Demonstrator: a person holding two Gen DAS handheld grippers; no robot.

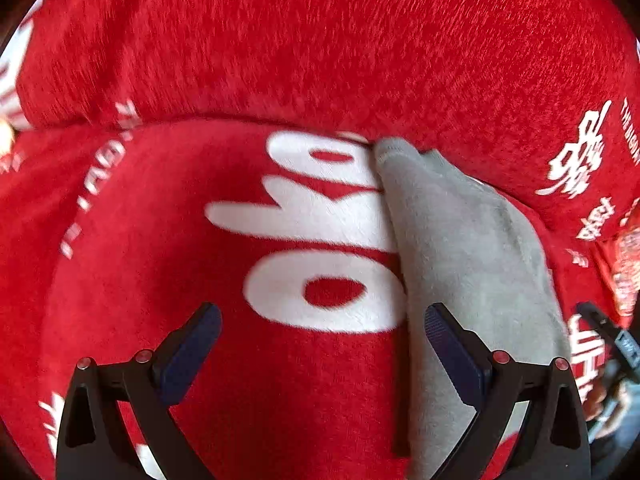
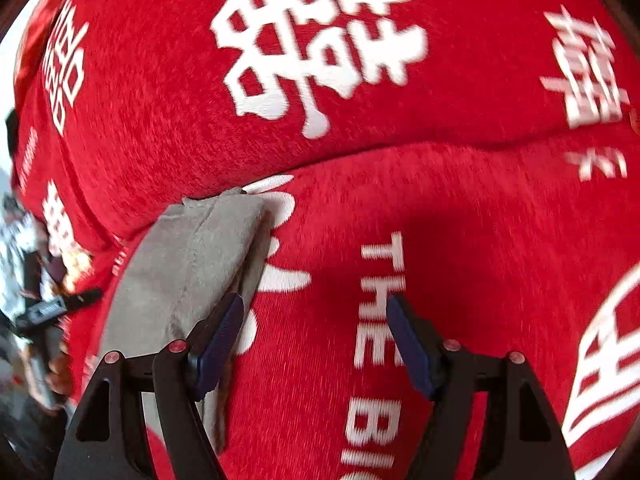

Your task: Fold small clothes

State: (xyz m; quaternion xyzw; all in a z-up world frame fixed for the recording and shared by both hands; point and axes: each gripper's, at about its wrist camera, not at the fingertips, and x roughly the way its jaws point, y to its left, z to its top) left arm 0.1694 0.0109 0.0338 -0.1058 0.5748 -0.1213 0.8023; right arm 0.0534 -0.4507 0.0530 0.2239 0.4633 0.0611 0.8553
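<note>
A small grey garment lies folded in a long narrow strip on a red blanket with white lettering. In the left wrist view my left gripper is open and empty, close above the blanket, its right finger over the grey strip's left edge. In the right wrist view the grey garment lies at the left, and my right gripper is open and empty, its left finger over the strip's right edge.
The red blanket fills both views, with a raised fold just beyond the garment. The other gripper's body shows at the right edge of the left wrist view and at the left edge of the right wrist view.
</note>
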